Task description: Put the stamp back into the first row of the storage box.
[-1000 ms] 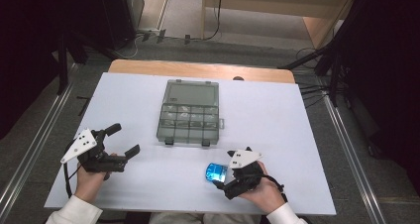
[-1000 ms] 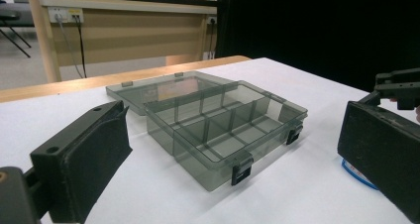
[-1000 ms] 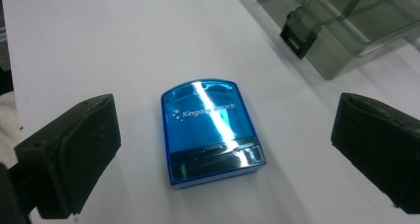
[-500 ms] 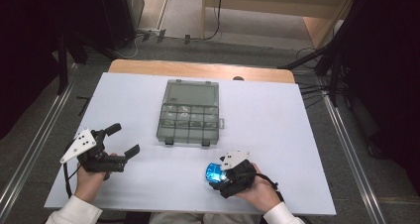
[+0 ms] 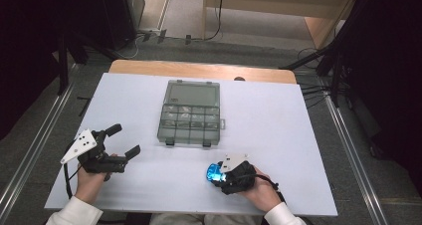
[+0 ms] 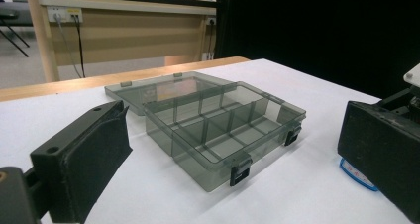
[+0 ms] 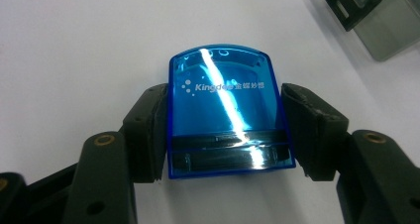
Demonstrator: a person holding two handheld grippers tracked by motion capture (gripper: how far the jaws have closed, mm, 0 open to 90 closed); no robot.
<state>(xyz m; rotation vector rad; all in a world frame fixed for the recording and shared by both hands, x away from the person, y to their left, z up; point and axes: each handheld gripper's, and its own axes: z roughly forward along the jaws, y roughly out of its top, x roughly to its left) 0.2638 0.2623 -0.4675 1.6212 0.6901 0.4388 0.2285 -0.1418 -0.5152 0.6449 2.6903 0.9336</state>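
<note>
Right claw closed around blue box, flat on counter, long axis along jaws. Open organizer case ahead-left, near. Left claw wide open, empty, beside case.

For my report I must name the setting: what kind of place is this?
Probably a lab recording bench: a white-covered table between black curtains, cables on the floor, and a smoky clear plastic compartment box.
</note>
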